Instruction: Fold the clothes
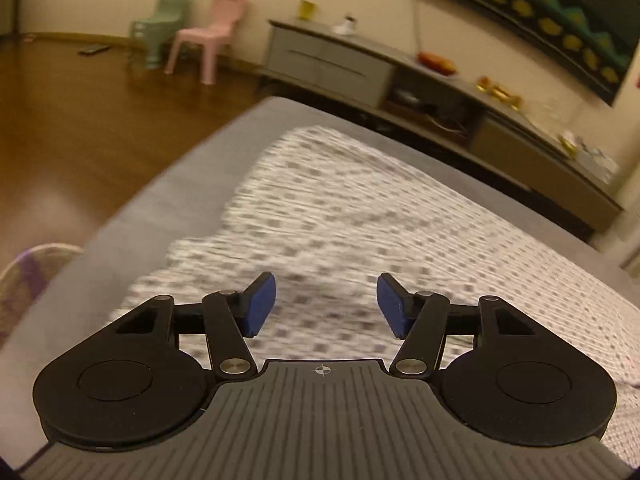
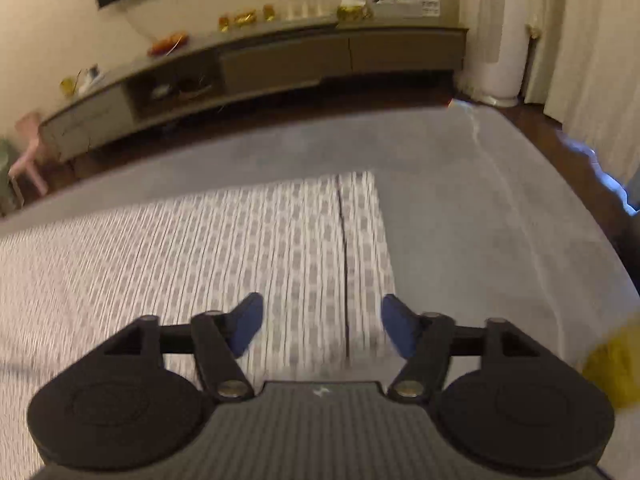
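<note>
Flanking checked garment [image 1: 340,216]: pink chair [image 1: 208,36], cabinet [image 1: 360,64]

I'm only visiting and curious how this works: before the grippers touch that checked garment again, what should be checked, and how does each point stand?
1. Left gripper empty, jaws apart: ok.
2. Right gripper empty, jaws apart: ok.
3. Checked garment lying on the grey surface: ok.
4. Garment's right edge straight and flat: ok.
5. Left end smooth: not ok, it looks rumpled.
6. Fold finished: cannot tell, both views are blurred.
</note>
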The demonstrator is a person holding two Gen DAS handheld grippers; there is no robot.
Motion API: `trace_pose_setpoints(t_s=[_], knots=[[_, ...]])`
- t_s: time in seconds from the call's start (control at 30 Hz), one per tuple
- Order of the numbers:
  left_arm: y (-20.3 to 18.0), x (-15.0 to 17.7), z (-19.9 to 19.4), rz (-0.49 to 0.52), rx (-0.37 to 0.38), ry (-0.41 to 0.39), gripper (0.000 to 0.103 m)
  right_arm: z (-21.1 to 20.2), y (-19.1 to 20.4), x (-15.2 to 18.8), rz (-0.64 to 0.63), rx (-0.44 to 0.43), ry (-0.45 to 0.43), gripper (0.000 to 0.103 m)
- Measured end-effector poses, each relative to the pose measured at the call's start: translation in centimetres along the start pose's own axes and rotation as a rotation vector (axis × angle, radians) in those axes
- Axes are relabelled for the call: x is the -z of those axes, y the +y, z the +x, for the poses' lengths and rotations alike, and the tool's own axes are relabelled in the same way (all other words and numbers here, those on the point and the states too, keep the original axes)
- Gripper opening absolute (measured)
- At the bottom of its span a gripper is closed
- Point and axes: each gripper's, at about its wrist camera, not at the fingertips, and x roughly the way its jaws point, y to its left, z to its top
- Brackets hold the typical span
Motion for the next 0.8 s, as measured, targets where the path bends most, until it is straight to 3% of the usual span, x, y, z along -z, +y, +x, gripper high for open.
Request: trace_pose_setpoints(t_s=[0.13,0.2,0.27,0.3,0.33,0.37,0.47,0.57,0.63,0.7,0.8], knots=[[-1.0,0.6,1.9,0.002,0.064,0.046,0.052,7.9,-0.5,-5.1,0.058,0.038,0.028,0.071],[-1.1,1.0,2.0,-0.025,0.099,0.071,0.052,10.7,-0.7,-5.8,0.065,0.052,0.059,0.065],[-1.0,1.3,2.2,-0.058,0.138,0.075,0.052,12.4,-0.7,-6.1,0.063,0.045,0.072,0.047],[-1.3,1.4,2.3,-0.071,0.141,0.066,0.052,12.5,-0.7,-6.1,0.058,0.024,0.061,0.030],[-1.4,1.5,2.3,-0.078,0.138,0.055,0.052,11.7,-0.7,-5.9,0.054,-0.010,0.039,0.010],[-1.6,1.6,2.1,-0.089,0.134,0.045,0.052,10.5,-0.7,-5.6,0.050,-0.048,0.013,0.001],[-2.7,2.2,1.4,-0.149,0.181,0.035,0.052,4.9,1.0,-3.9,-0.059,-0.180,-0.103,0.001],[-4.9,2.5,1.1,-0.208,0.281,0.066,0.053,-4.7,4.4,1.6,-0.326,-0.348,-0.200,0.001],[-7.5,2.7,1.2,-0.201,0.331,0.081,0.054,-9.6,5.0,6.3,-0.475,-0.365,-0.202,0.001],[-10.8,3.0,2.0,-0.207,0.389,0.119,0.055,-12.2,4.6,10.0,-0.549,-0.317,-0.180,0.001],[-16.0,3.7,3.6,-0.217,0.469,0.184,0.059,-13.6,3.6,14.1,-0.548,-0.266,-0.140,0.001]])
